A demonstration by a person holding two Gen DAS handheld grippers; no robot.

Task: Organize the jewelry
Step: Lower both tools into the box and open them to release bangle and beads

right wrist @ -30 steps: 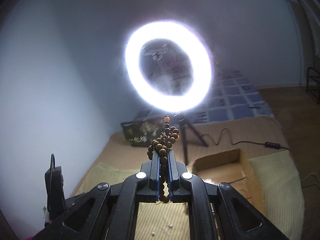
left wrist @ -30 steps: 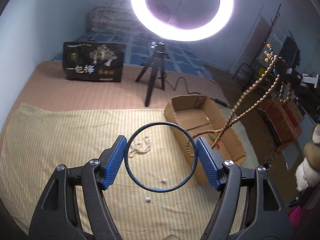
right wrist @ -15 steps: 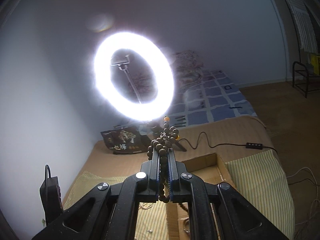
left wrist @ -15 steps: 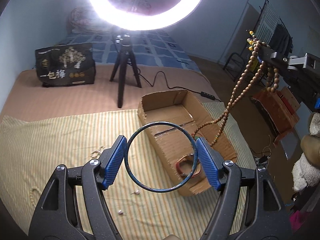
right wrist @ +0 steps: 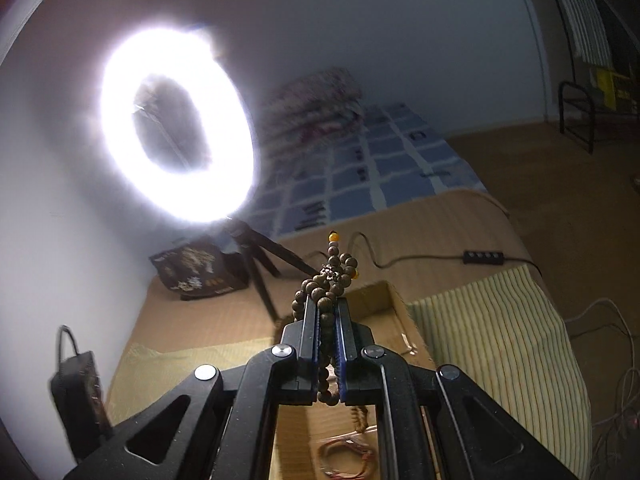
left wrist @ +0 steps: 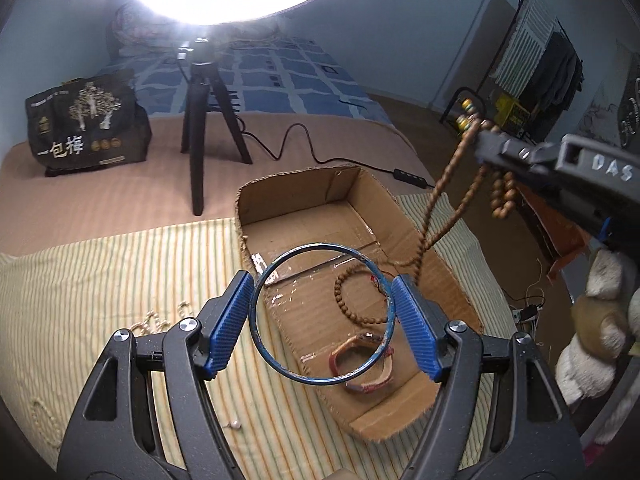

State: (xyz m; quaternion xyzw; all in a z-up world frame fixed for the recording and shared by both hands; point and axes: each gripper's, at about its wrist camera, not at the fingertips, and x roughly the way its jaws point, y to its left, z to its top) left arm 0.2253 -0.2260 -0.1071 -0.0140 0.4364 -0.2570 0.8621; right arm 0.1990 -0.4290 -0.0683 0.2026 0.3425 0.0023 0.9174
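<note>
My left gripper (left wrist: 323, 314) is shut on a thin blue bangle (left wrist: 256, 308), held above the near end of an open cardboard box (left wrist: 460, 296). My right gripper (right wrist: 327, 322) is shut on a long wooden bead necklace (right wrist: 326, 280); in the left wrist view it (left wrist: 486, 142) holds the necklace (left wrist: 436, 200) high at the box's right side. The strand's lower end coils on the box floor. A reddish bracelet (left wrist: 340, 354) lies in the box's near end.
The box sits on a yellow striped cloth (left wrist: 100, 280) over a bed. Pale bead strands (left wrist: 160, 320) and a small loose piece (left wrist: 234, 425) lie on the cloth. A ring light on a tripod (left wrist: 200, 120) and a black bag (left wrist: 86, 124) stand behind.
My left gripper has moved right with the bangle, from over the cloth to over the box. The necklace has come down, so its lower end now lies in the box.
</note>
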